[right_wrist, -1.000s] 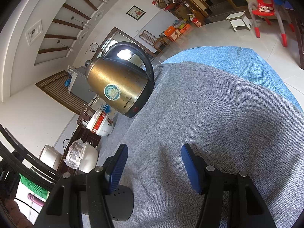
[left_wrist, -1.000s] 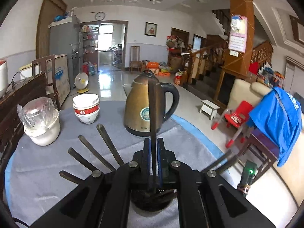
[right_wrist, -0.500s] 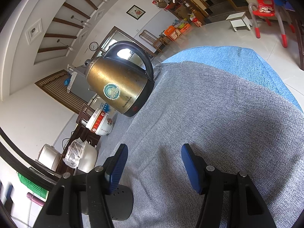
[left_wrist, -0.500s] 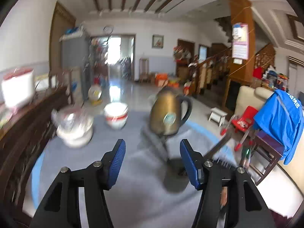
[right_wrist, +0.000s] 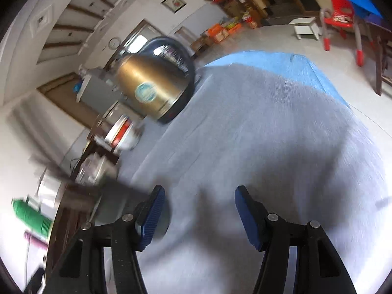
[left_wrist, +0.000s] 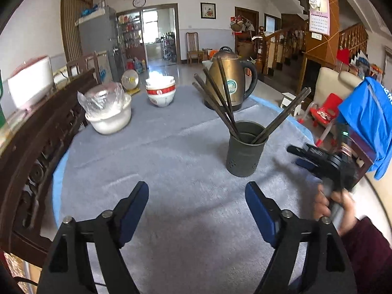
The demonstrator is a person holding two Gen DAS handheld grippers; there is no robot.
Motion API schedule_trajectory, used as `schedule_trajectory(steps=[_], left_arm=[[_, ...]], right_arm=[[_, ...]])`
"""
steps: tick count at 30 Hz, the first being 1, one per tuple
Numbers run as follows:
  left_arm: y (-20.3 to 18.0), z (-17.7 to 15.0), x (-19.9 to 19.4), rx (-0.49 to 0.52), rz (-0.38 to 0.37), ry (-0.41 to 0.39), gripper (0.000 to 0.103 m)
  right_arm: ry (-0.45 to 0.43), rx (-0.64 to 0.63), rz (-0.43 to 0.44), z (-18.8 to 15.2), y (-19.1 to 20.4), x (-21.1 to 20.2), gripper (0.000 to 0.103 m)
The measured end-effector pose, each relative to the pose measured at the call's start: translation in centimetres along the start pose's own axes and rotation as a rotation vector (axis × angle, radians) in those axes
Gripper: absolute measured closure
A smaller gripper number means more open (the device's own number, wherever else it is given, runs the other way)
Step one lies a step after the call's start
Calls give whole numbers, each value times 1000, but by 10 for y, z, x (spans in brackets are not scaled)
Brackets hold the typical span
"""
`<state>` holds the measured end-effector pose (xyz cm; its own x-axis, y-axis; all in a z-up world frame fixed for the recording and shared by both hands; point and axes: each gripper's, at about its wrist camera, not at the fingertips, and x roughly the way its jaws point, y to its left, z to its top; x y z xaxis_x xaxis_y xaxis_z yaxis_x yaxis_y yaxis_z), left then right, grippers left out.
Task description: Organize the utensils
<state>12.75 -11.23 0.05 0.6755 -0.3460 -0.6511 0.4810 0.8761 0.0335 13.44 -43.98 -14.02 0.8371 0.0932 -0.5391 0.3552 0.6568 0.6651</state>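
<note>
Where grey holder [left_wrist: 245, 152] stands, dark chopsticks [left_wrist: 220, 98] lean inside.

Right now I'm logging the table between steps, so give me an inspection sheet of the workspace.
Surface: round table under a grey cloth, a blue cloth edge showing beneath it.
Job's things: dark chopsticks stand fanned out in a dark holder, some leaning left, some right.
Clutter: kettle behind the holder; stacked bowls; a white pot with a plastic bag.
Grippers: left gripper open, jaws just opened, nothing between them; right gripper open and empty, held in a hand right of the holder.
Cables: a dark lead near the bottom left edge of the left view, faint.
Surroundings: wooden chair back at left, red chair, blue cloth draped at right, staircase.
</note>
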Motion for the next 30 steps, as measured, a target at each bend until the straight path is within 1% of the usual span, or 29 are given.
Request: schedule_trajectory(steps=[4,6,10,12,14,17,19,22,25,30], left_arm=[[-1,3,-4,-17,36,-18,19],[1,3,-8,-30,56,-19,19],[8,2,-24,-53,124,-38,19],[10,1,-32,-57,154,-39,18],[12,-2,-42,-65,179,-39,18],[12,-10,-54,-73,216,-51,17],[10,-15,-62,-70,232,-51,17],[7,-23,-76,-64,254,-62,17],[4,-29,-91,-54,277,-81,16],[2,-34,-113,-44,304,-110,14]], right_arm=[[1,-126,19,-17,39,-45,39],[-31,-205,24,-21,66,-71,37],[-89,-302,42,-28,104,-108,33],[-109,-361,16,-37,125,-122,33],[-101,-400,3,-48,140,-132,33],[-116,-460,-35,-71,157,-149,33],[-138,-524,-89,-88,167,-162,33],[-156,-544,-123,-102,172,-178,33],[-174,-545,-133,-112,173,-195,33],[-226,-561,-135,-127,186,-226,33]])
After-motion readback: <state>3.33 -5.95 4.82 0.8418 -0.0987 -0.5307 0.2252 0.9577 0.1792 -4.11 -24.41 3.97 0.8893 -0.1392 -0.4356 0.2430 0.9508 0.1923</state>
